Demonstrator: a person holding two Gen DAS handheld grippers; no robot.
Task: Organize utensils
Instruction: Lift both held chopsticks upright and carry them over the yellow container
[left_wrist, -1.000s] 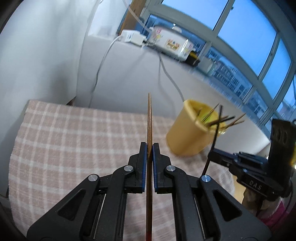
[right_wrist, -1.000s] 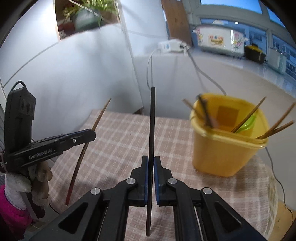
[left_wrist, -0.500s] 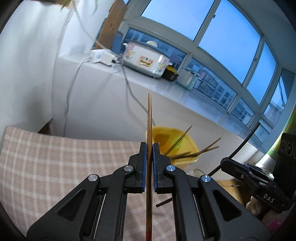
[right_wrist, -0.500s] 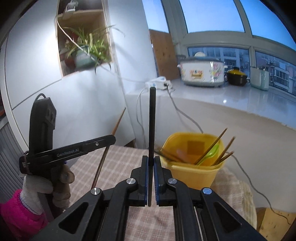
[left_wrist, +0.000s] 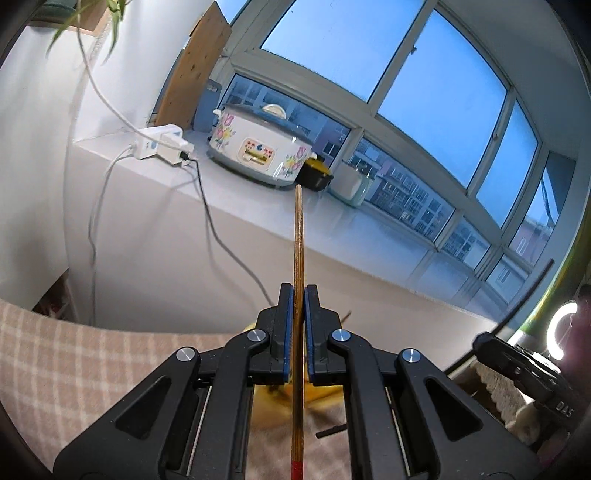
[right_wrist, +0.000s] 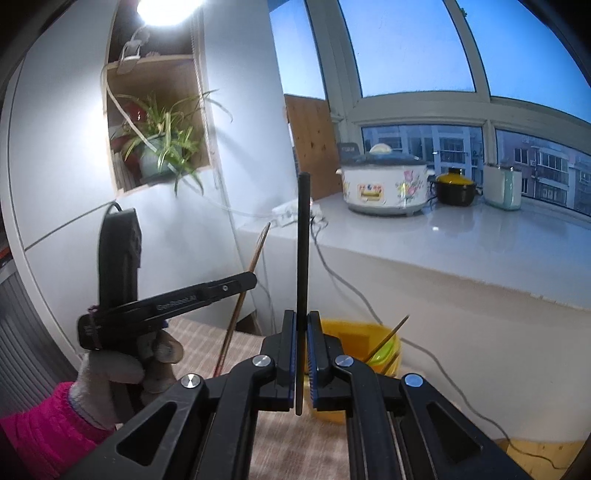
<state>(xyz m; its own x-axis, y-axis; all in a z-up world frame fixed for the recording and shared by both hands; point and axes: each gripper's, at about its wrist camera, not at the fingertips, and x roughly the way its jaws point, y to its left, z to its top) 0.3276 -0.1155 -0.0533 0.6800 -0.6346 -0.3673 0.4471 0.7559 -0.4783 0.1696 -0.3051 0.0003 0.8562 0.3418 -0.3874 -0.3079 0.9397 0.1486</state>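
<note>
- The left gripper (left_wrist: 299, 325) is clenched on a wooden chopstick (left_wrist: 298, 258) that stands upright between its blue pads, red end low
- The right gripper (right_wrist: 302, 354) is clenched on a black chopstick (right_wrist: 303, 236), also upright
- A yellow bucket (right_wrist: 354, 332) of chopsticks sits on the checked cloth (right_wrist: 199, 339), just behind the right gripper

Left gripper (right_wrist: 255, 277): "GenRobot.AI" along its side, left of the yellow bucket (right_wrist: 360, 334). Right gripper (left_wrist: 480, 341): only "DAS" legible (rest cut off). Cooker panel (left_wrist: 257, 151): unreadable.
</note>
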